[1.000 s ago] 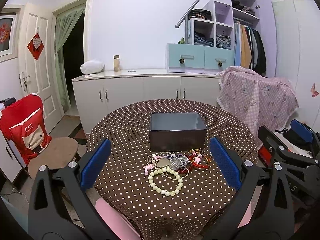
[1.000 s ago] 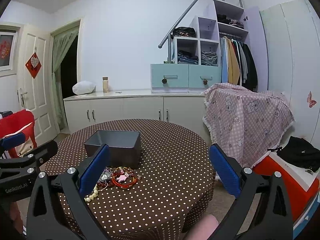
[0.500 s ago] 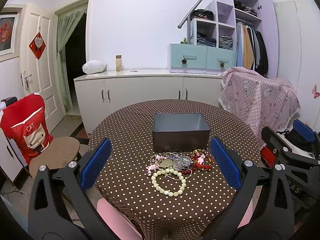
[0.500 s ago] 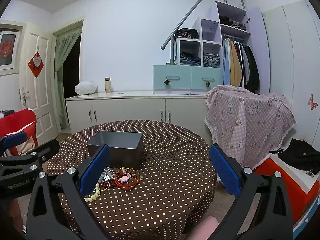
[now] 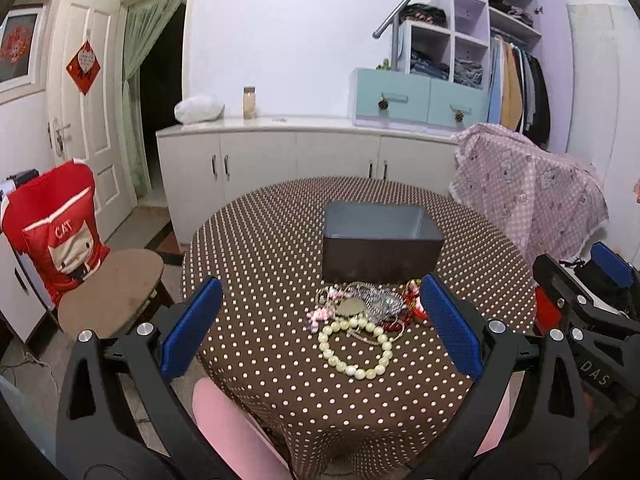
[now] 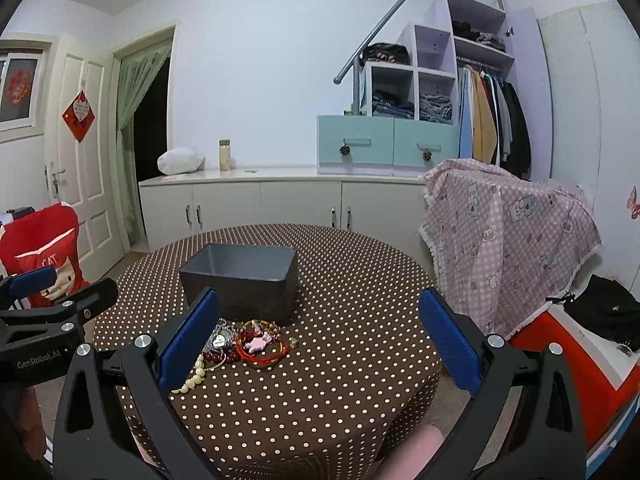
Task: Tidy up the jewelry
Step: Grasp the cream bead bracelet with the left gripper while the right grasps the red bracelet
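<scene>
A pile of jewelry (image 5: pixel 366 308) lies on the round polka-dot table (image 5: pixel 260 256), just in front of an open dark grey box (image 5: pixel 380 236). A pale bead bracelet (image 5: pixel 354 348) lies nearest me, with silver chains and red cords behind it. In the right wrist view the pile (image 6: pixel 248 340) shows a red cord bracelet and a heart pendant in front of the box (image 6: pixel 244 280). My left gripper (image 5: pixel 320 328) is open and empty, held above the table's near edge. My right gripper (image 6: pixel 320 336) is open and empty, to the right of the pile.
A chair with a red cat cover (image 5: pixel 60 240) stands left of the table. White cabinets (image 5: pixel 280 160) run along the back wall. A pink checked cloth (image 6: pixel 508 240) covers something at the right. A red box (image 6: pixel 580 380) sits on the floor at the right.
Both grippers have drifted slightly to the left and a little closer to the table; the scene has shifted right in both views. The jewelry and box have not moved.
</scene>
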The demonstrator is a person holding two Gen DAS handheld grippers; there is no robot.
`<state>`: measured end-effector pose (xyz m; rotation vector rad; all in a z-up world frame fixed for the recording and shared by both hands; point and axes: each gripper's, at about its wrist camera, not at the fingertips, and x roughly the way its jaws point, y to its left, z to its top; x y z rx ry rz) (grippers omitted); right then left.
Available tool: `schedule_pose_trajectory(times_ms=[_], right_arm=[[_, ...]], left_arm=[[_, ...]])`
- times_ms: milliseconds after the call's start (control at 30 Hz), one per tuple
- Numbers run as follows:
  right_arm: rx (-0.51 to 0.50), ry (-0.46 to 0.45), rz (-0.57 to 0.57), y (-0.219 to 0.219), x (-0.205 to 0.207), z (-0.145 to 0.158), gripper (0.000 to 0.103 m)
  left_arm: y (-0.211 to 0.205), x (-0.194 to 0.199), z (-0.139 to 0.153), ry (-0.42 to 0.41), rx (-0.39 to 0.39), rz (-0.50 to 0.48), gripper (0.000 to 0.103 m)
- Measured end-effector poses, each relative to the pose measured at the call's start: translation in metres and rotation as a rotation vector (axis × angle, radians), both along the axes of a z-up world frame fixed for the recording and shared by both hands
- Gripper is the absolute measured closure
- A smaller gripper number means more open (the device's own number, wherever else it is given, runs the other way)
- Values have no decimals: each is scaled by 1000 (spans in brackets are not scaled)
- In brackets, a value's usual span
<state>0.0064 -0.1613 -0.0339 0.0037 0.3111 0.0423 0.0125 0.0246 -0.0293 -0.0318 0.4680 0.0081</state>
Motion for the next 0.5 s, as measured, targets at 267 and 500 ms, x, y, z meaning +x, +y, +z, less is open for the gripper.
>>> schedule_pose_trajectory(times_ms=[267,500], right_arm=[[-6,82,-1,3,18,-19,8],[-11,156,-8,6,34,-37,8]], left_arm=[[5,17,-27,109,6,12,6],[13,33,-47,200,1,24,6]])
